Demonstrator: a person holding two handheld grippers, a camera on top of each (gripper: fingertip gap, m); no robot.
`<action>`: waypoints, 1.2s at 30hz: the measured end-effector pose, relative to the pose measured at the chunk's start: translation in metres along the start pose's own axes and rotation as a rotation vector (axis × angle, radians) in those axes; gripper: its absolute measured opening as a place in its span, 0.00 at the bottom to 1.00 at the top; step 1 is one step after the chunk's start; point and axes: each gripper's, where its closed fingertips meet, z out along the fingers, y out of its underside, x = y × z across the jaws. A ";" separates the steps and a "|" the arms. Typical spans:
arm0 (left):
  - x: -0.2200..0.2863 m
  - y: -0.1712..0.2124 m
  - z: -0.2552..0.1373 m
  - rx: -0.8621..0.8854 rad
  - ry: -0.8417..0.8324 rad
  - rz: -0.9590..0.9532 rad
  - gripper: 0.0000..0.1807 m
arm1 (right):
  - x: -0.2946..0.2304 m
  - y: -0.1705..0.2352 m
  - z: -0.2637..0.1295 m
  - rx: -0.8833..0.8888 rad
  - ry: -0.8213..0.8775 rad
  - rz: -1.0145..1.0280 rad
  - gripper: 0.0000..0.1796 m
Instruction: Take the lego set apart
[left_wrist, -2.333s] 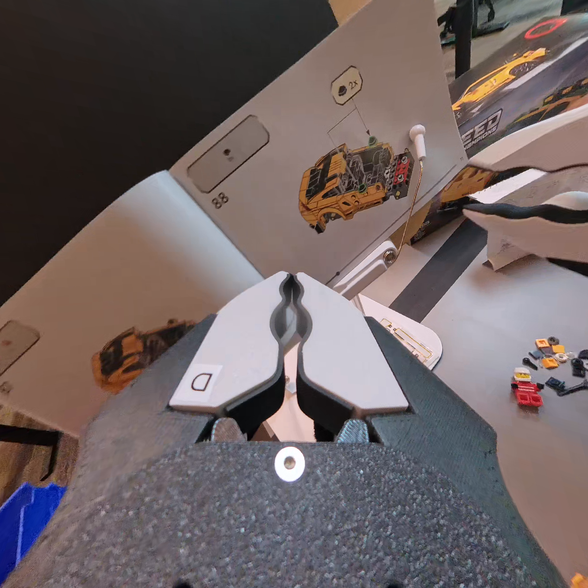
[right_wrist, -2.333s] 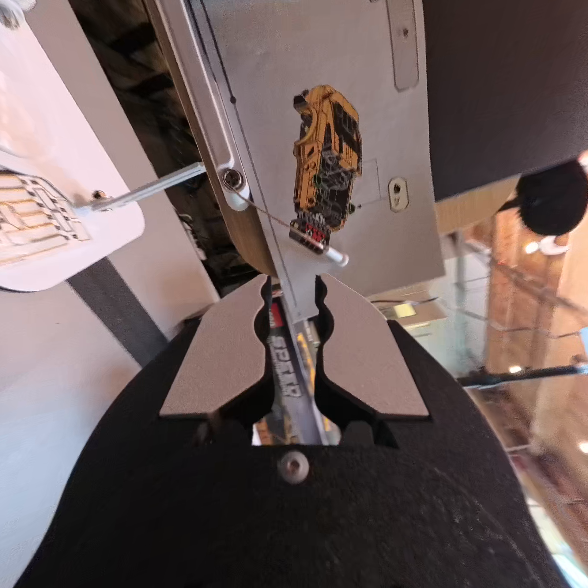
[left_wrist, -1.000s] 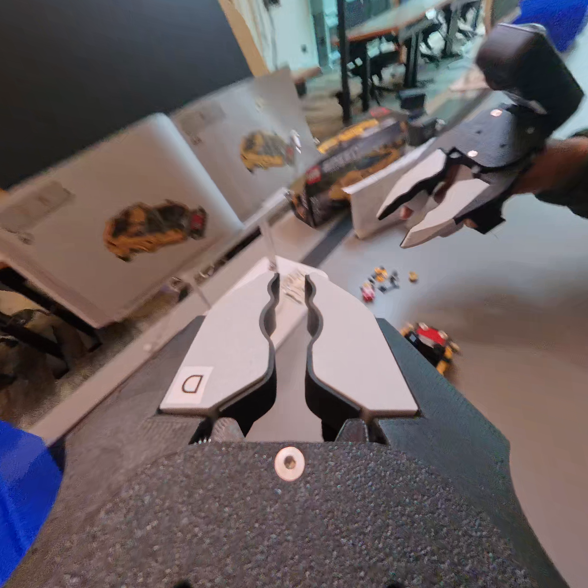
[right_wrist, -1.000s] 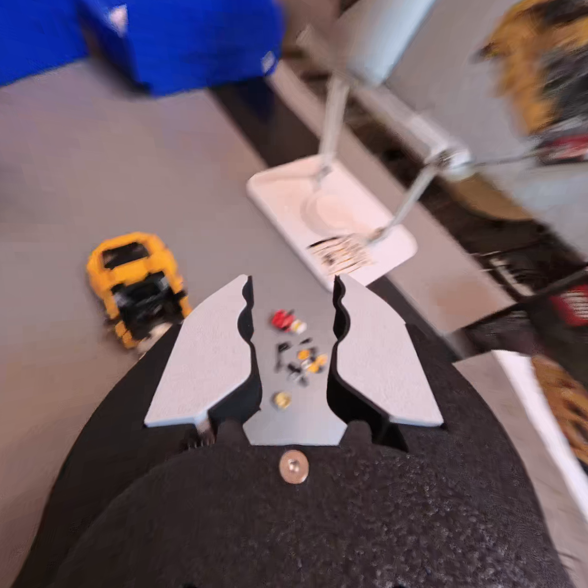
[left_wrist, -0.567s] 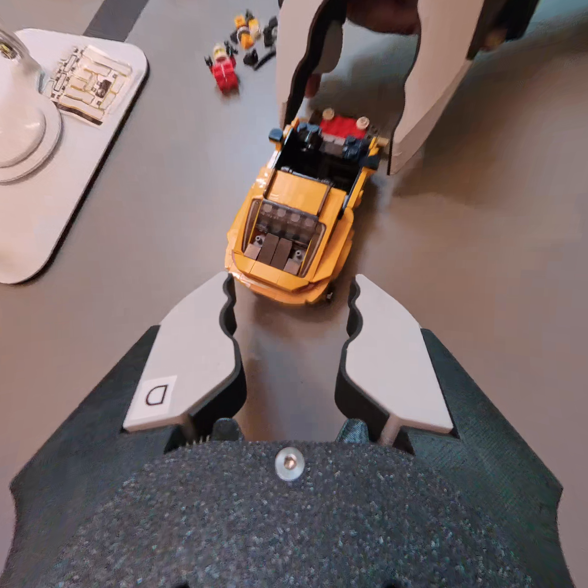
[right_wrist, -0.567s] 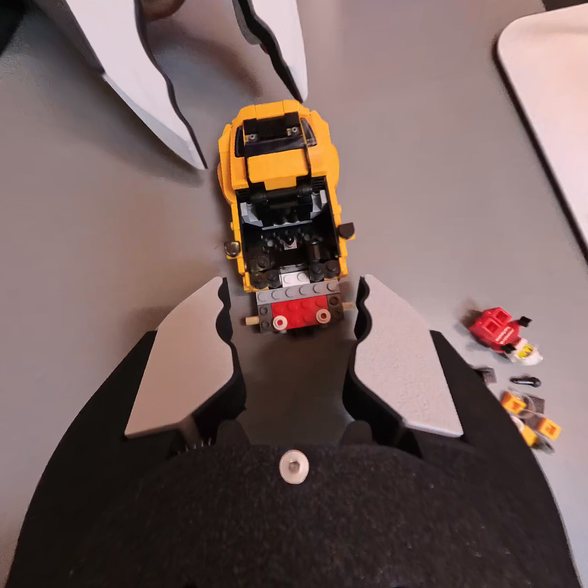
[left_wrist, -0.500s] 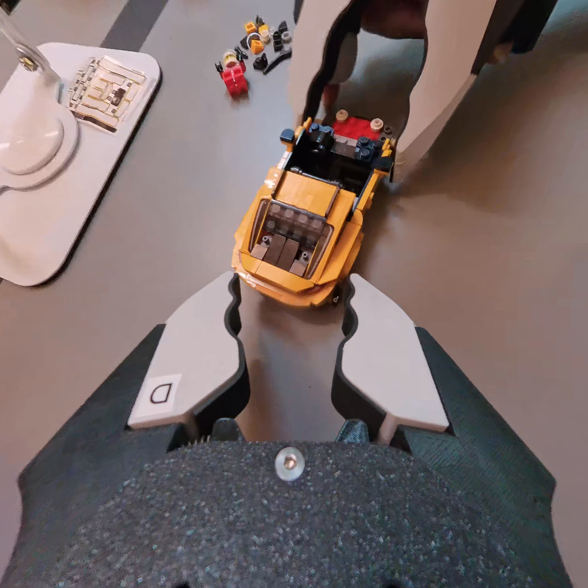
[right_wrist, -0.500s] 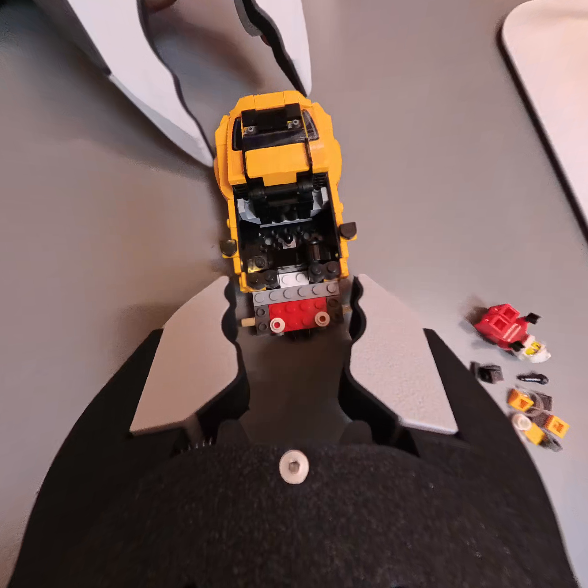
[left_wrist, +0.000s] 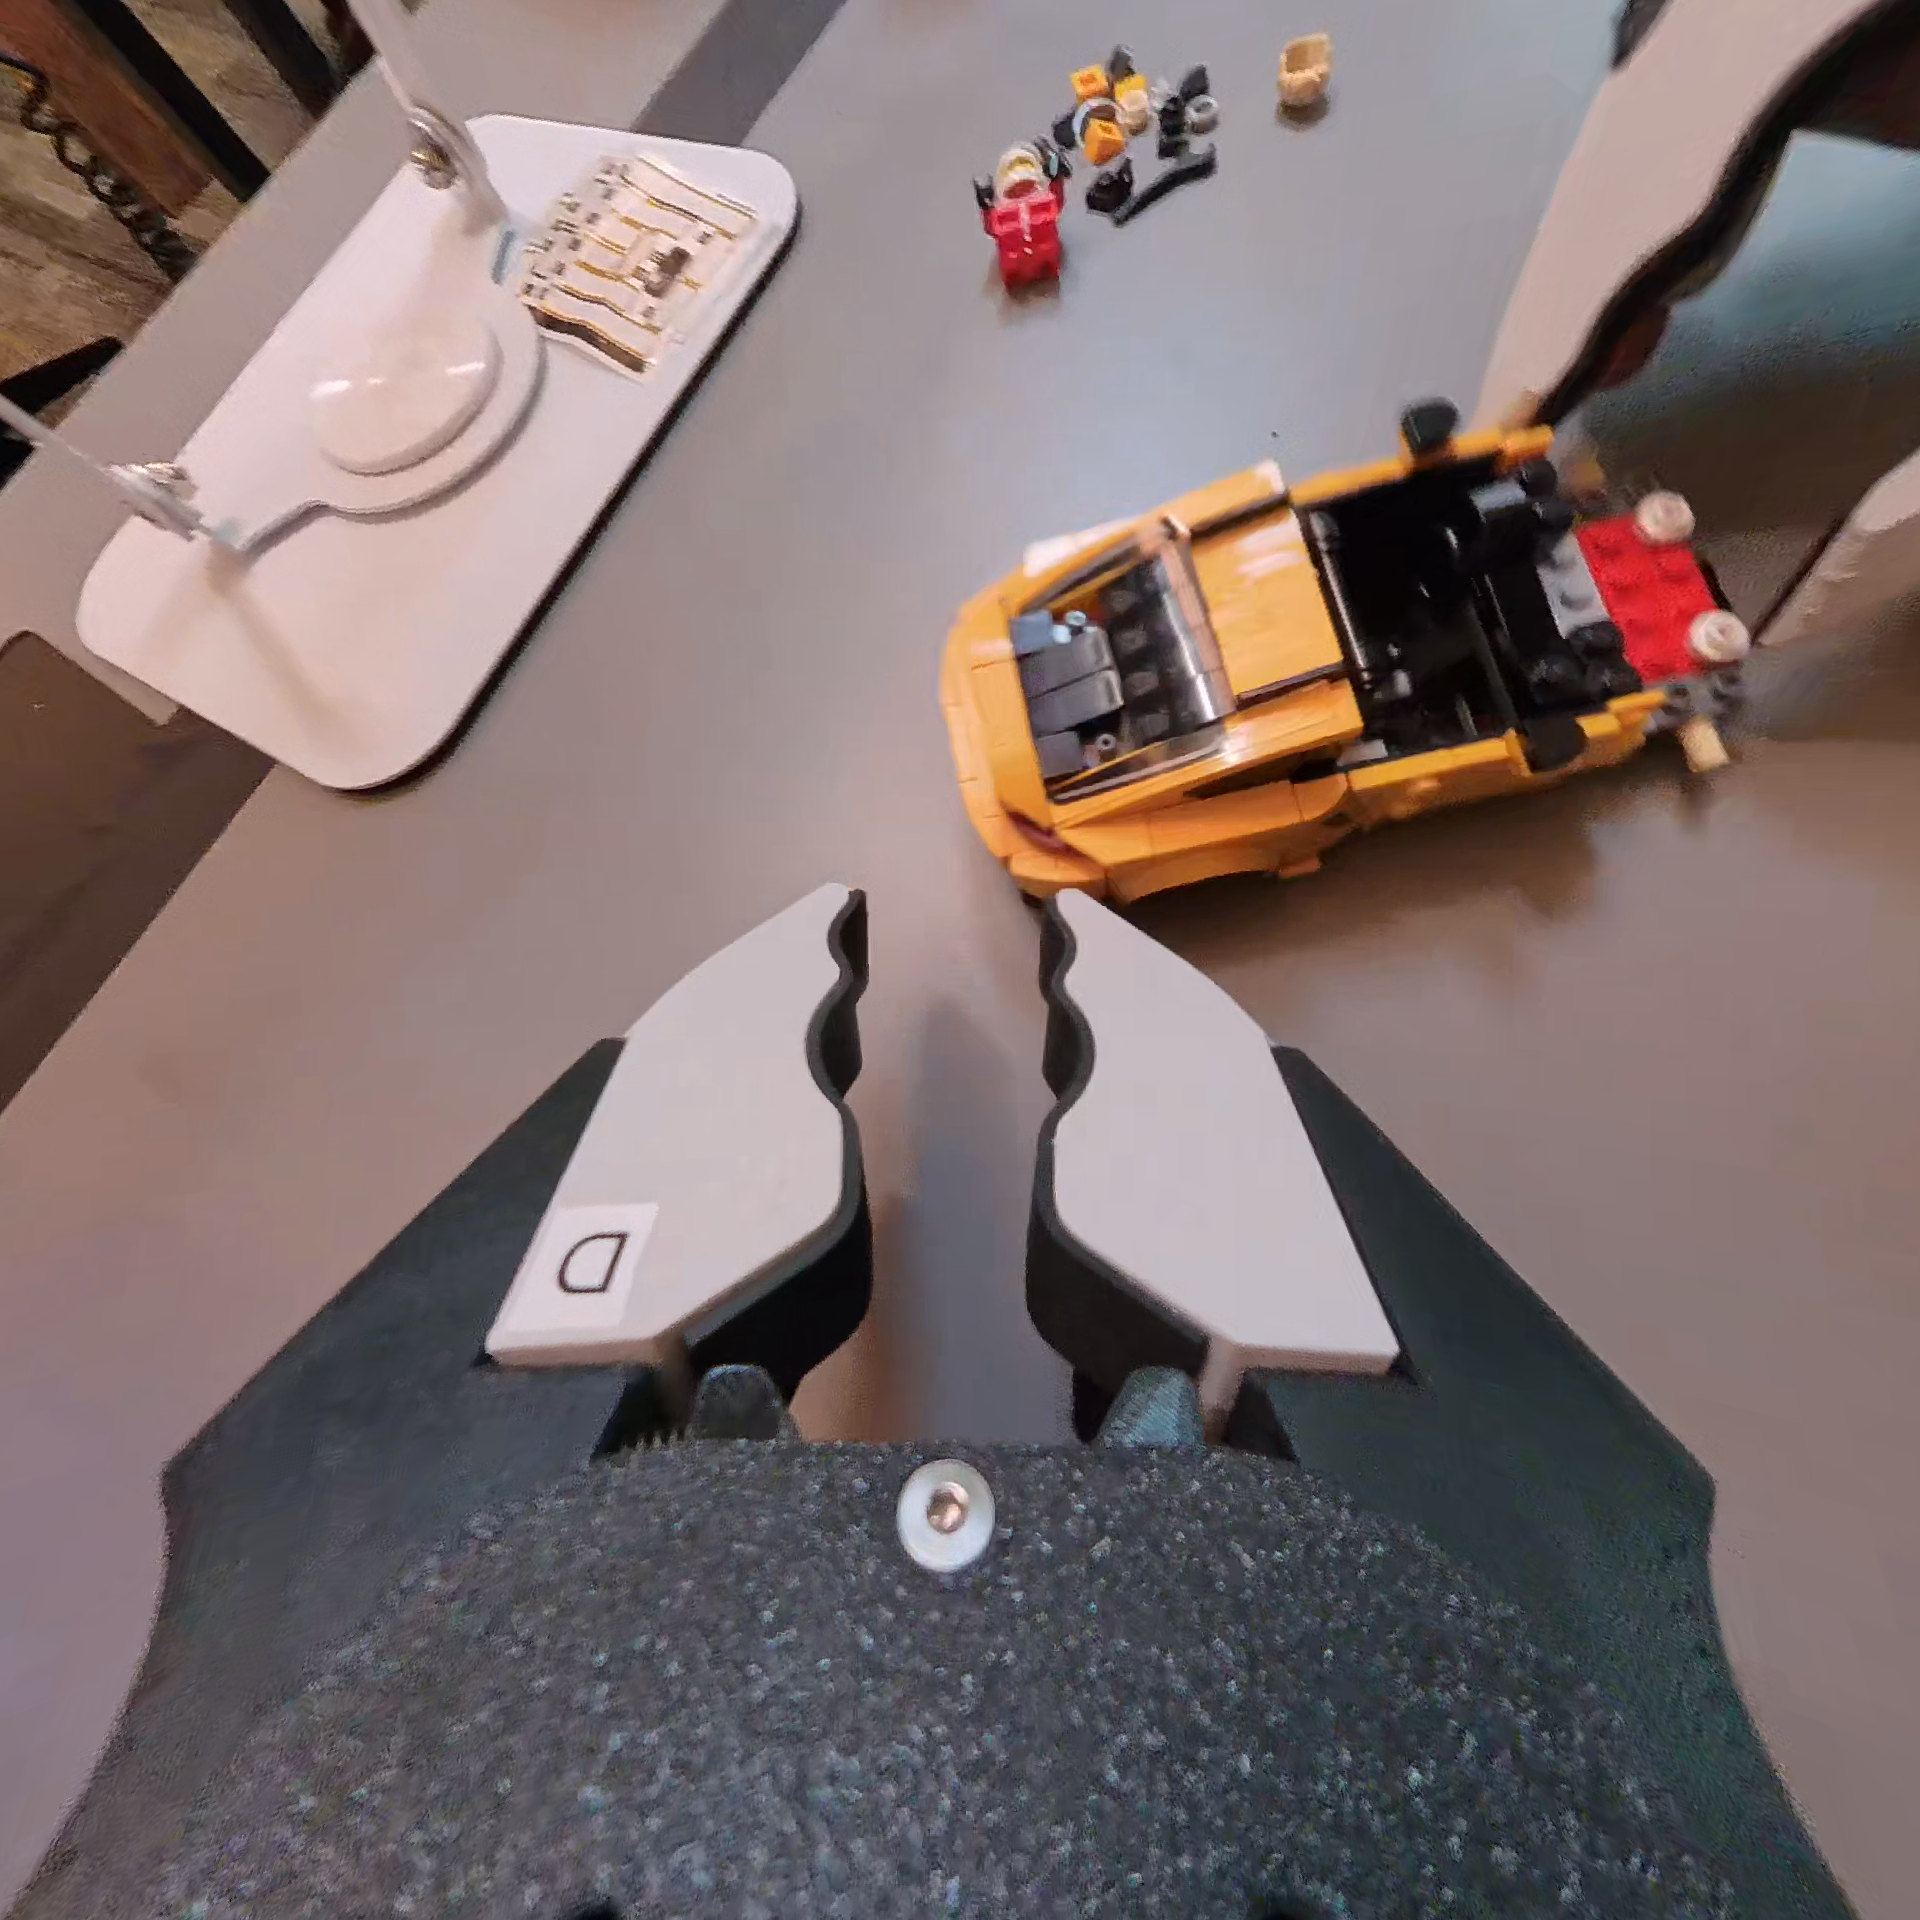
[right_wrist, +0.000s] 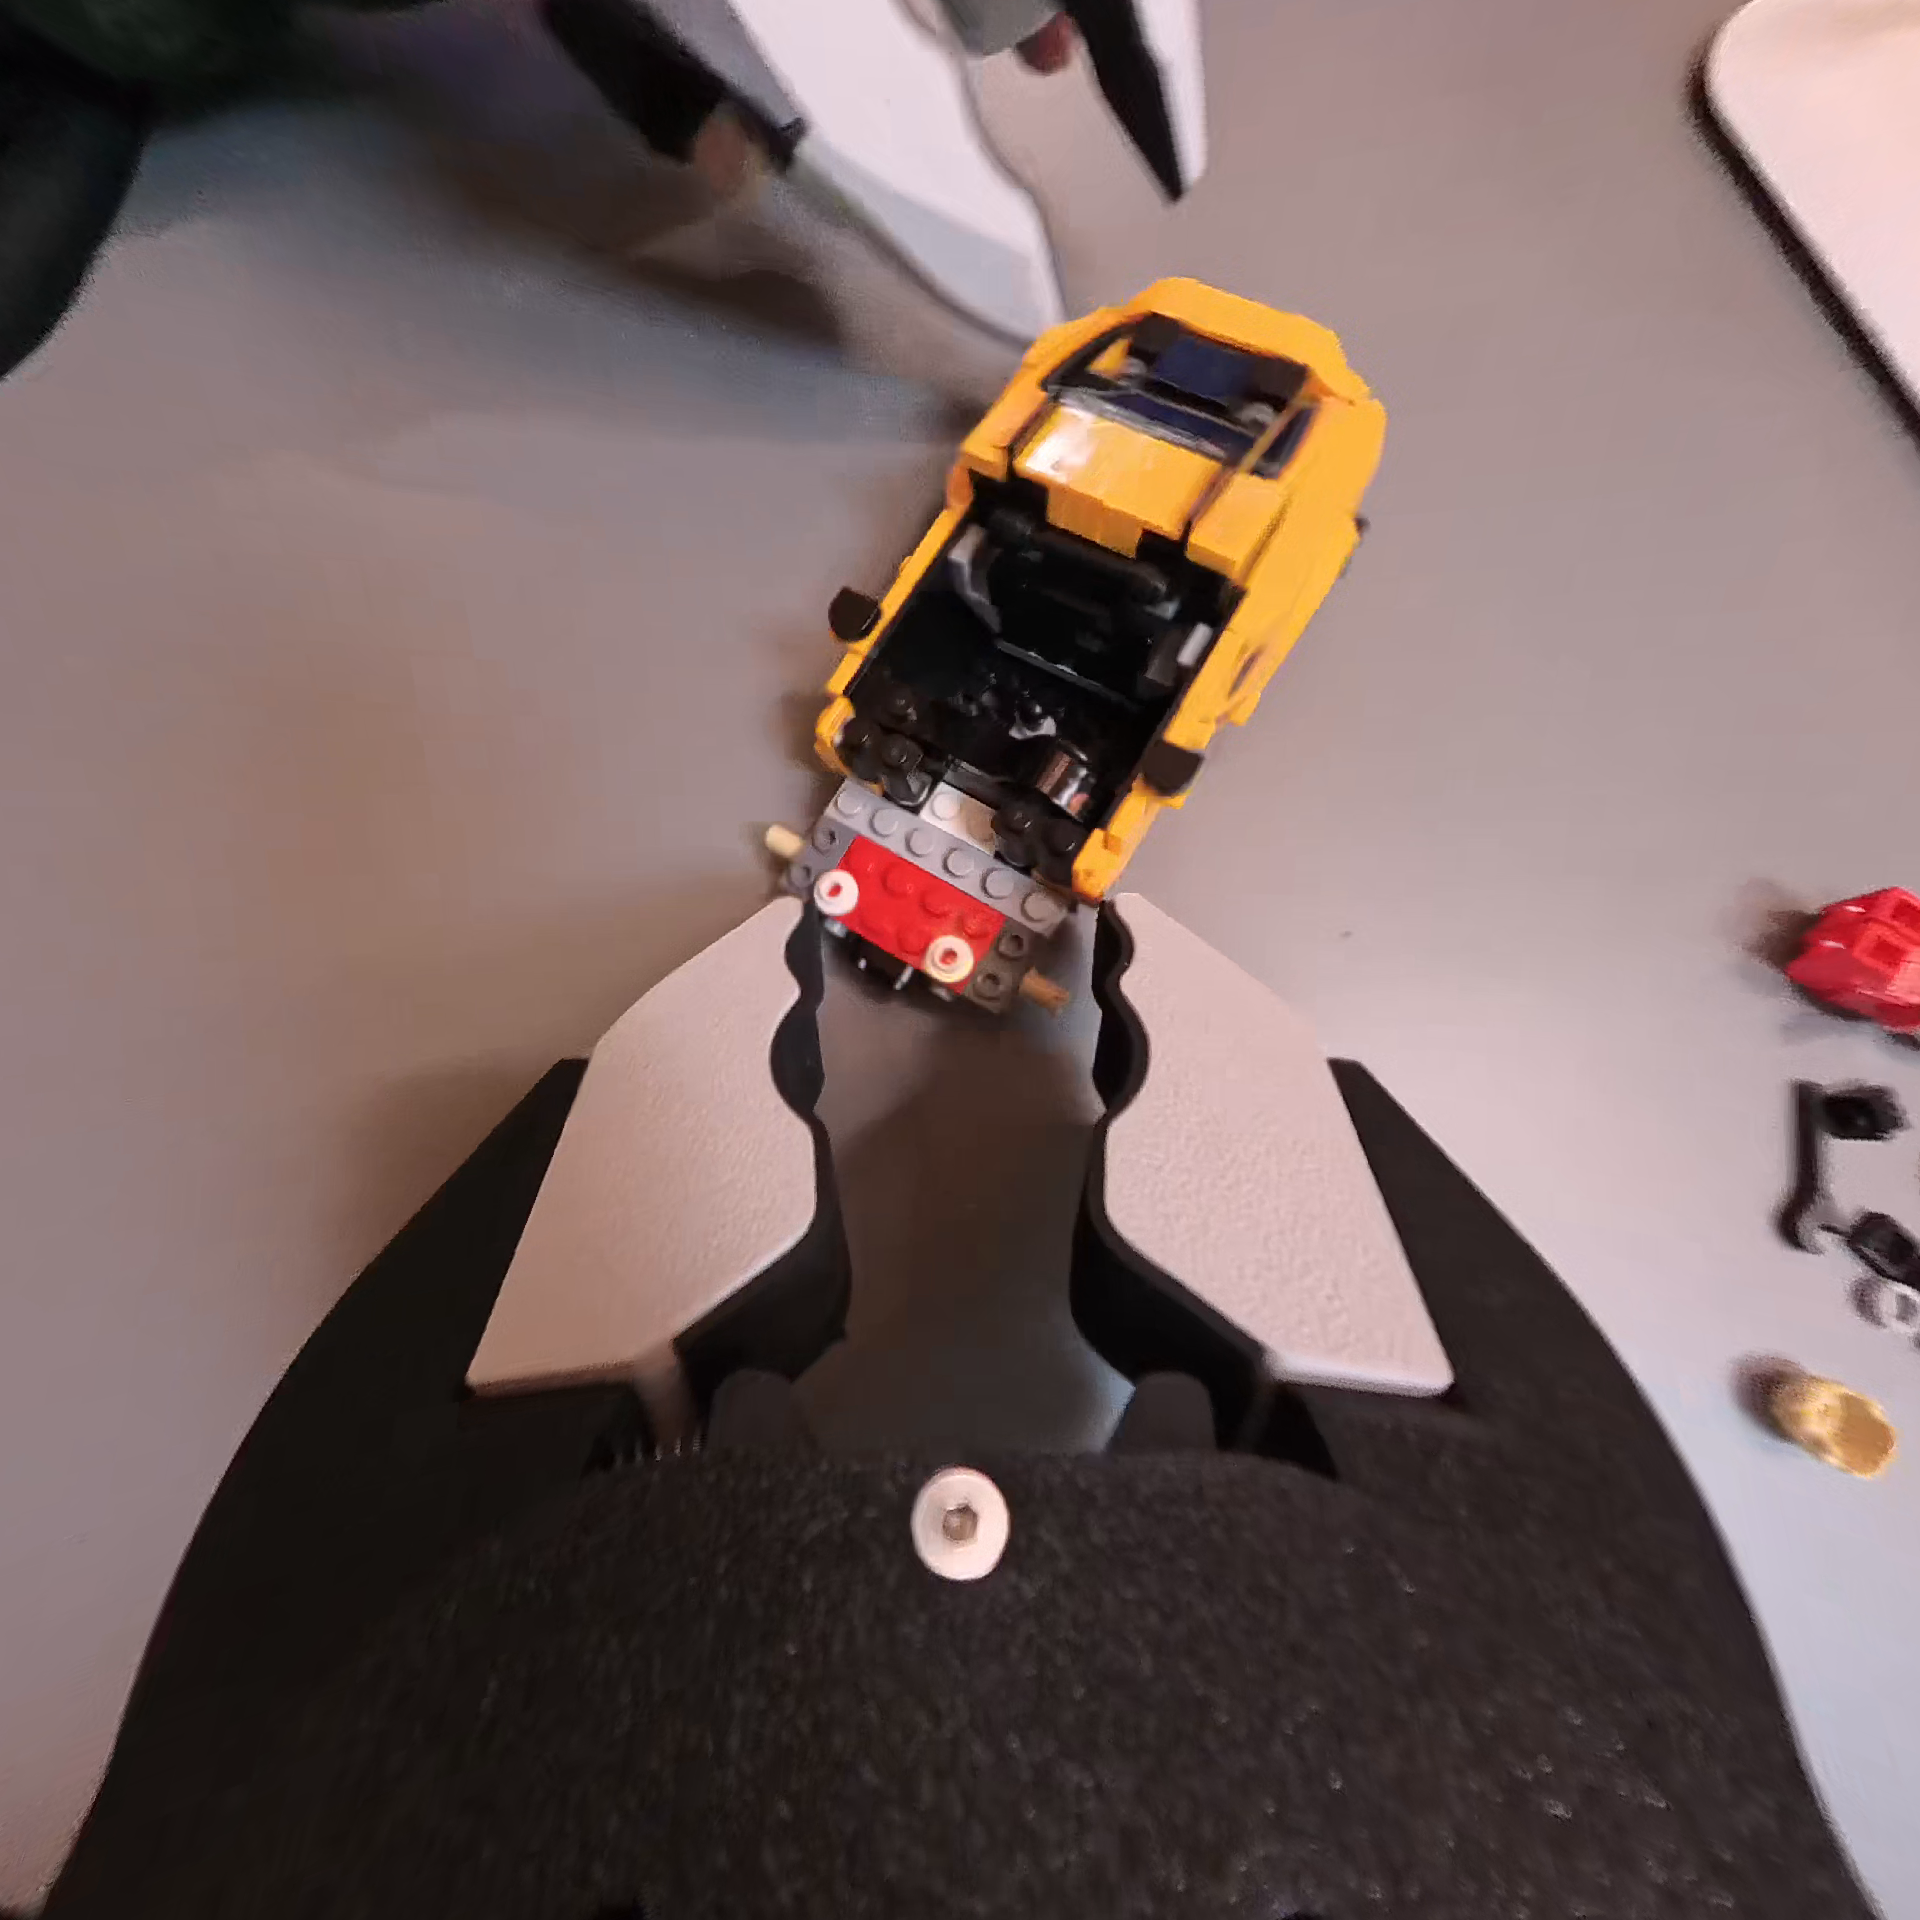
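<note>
Fingers (right_wrist: 717, 1049) of both grippers apart, empty; lego car (right_wrist: 1101, 623) red end toward right gripper (right_wrist: 948, 925).

An indoor work table, most likely in an office or lab, though the now pictures show little beyond the tabletop. The grey table (left_wrist: 727, 727) is smooth and matte, with a dark strip (left_wrist: 727, 62) across its far side. At far left stands the white flat base of a stand (left_wrist: 312, 540) with thin metal rods (left_wrist: 457, 156) rising from it and a sticker sheet (left_wrist: 634, 260) lying on it. Past the table's left edge, dark flooring and a coiled cable (left_wrist: 94, 177) show.
</note>
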 end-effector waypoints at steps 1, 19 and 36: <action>-0.002 -0.001 -0.002 0.012 0.003 -0.010 0.17 | -0.002 -0.001 -0.001 0.018 -0.019 0.013 0.26; 0.025 -0.016 0.001 0.119 0.139 -0.048 0.17 | 0.040 -0.043 -0.022 0.264 0.160 0.063 0.15; 0.020 -0.037 -0.015 0.231 0.118 -0.054 0.08 | 0.038 -0.024 -0.011 0.244 0.121 0.105 0.11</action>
